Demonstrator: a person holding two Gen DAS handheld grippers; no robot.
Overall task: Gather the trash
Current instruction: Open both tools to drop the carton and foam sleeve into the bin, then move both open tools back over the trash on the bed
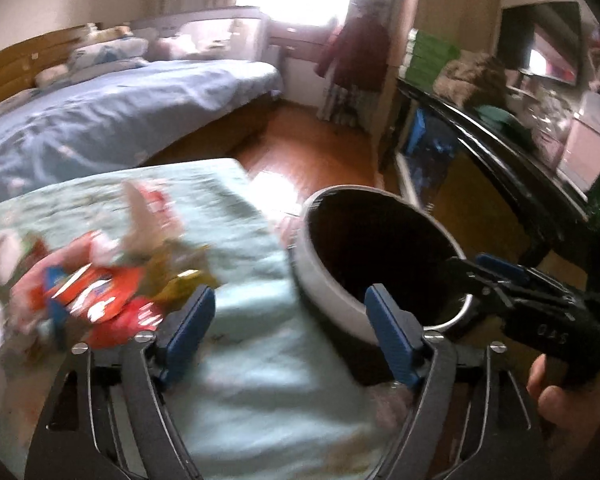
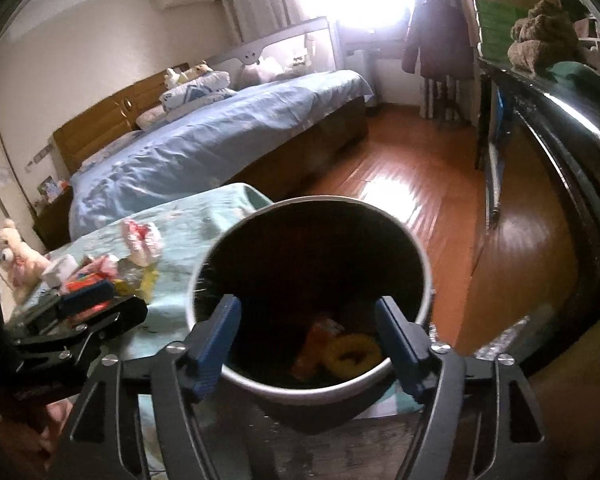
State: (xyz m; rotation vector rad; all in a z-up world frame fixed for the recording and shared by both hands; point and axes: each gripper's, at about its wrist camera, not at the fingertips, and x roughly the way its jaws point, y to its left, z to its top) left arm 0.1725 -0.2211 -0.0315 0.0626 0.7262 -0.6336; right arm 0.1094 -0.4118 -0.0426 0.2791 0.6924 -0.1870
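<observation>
A round grey trash bin [image 1: 332, 280] with a dark inside stands at the right edge of a table covered by a pale green cloth [image 1: 236, 240]. A pile of wrappers [image 1: 100, 288], red, orange and yellow, lies on the cloth at the left, blurred. My left gripper [image 1: 296, 320] is open and empty above the cloth, between pile and bin. My right gripper [image 2: 308, 332] is open over the bin's mouth [image 2: 312, 264]. Inside lie an orange wrapper [image 2: 316, 344] and a yellow ring-shaped piece [image 2: 352, 356]. The right gripper also shows in the left wrist view [image 1: 460, 268].
A bed with a blue cover [image 2: 220, 136] stands behind the table. Wooden floor [image 2: 400, 184] lies to the right of it. A dark glossy cabinet [image 2: 572, 152] runs along the right. A plush toy [image 2: 16, 256] sits at the table's left end.
</observation>
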